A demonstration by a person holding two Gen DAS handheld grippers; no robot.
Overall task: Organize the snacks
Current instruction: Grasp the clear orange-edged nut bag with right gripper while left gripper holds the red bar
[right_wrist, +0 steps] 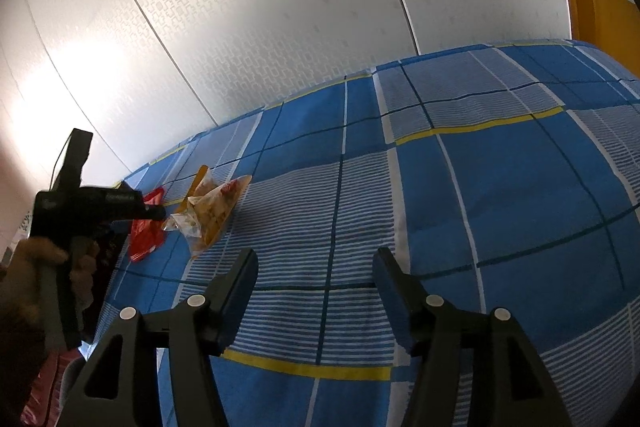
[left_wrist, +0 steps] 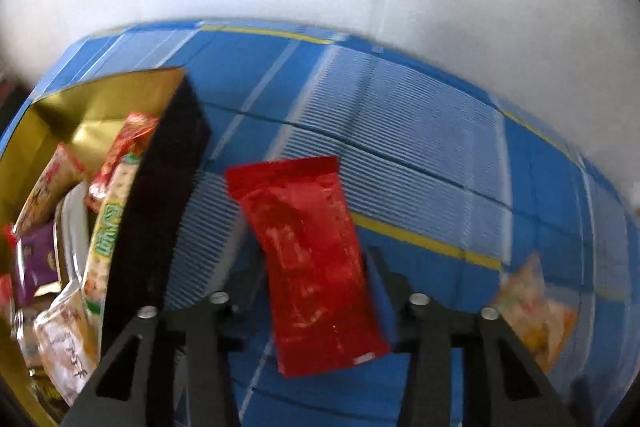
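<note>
Red snack packet (left_wrist: 312, 267): lies flat on the blue checked bed cover (left_wrist: 420, 147), just beside the black wall of the gold-lined box (left_wrist: 100, 103) that already holds several packets, evidently the collection point. Left gripper (left_wrist: 316, 267): angled down over the red packet, jaws apart and straddling it, pads not seen pressing, likely set for a pickup. Right gripper (right_wrist: 316, 267): open, empty, over bare cover; a yellow-and-clear packet (right_wrist: 212, 211) lies near, unsorted.
</note>
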